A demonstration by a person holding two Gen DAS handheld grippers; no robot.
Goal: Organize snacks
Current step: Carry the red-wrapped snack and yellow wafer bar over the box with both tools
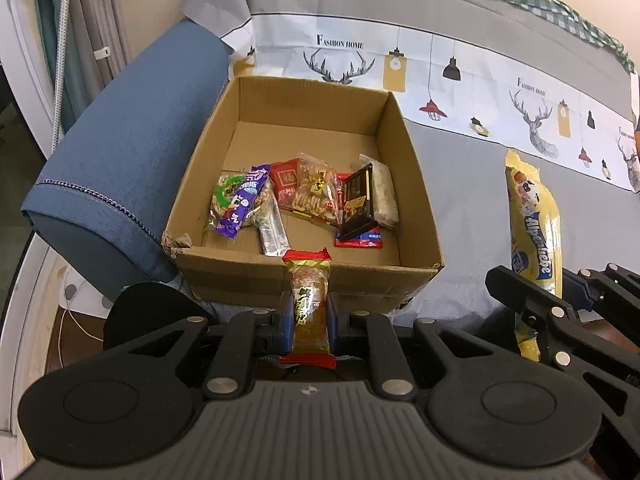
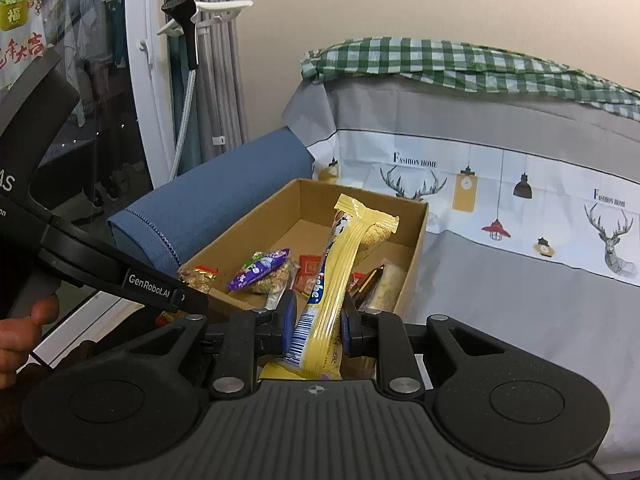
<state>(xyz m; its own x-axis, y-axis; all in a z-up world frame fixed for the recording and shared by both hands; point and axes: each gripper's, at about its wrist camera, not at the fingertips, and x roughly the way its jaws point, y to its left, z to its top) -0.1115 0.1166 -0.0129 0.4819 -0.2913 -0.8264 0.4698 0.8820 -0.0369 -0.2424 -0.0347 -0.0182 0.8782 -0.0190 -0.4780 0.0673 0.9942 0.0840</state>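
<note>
An open cardboard box stands on a grey sofa seat and holds several snack packets, among them a purple packet and a black bar. My left gripper is shut on a golden snack packet with red ends, just before the box's near wall. My right gripper is shut on a long yellow Alpenliebe packet, held upright over the box's near right corner. That yellow packet also shows in the left wrist view. The box also shows in the right wrist view.
A blue sofa armrest lies left of the box. A grey cover with a deer print runs behind and to the right. A green checked cloth tops the sofa back. A white window frame and curtains stand at left.
</note>
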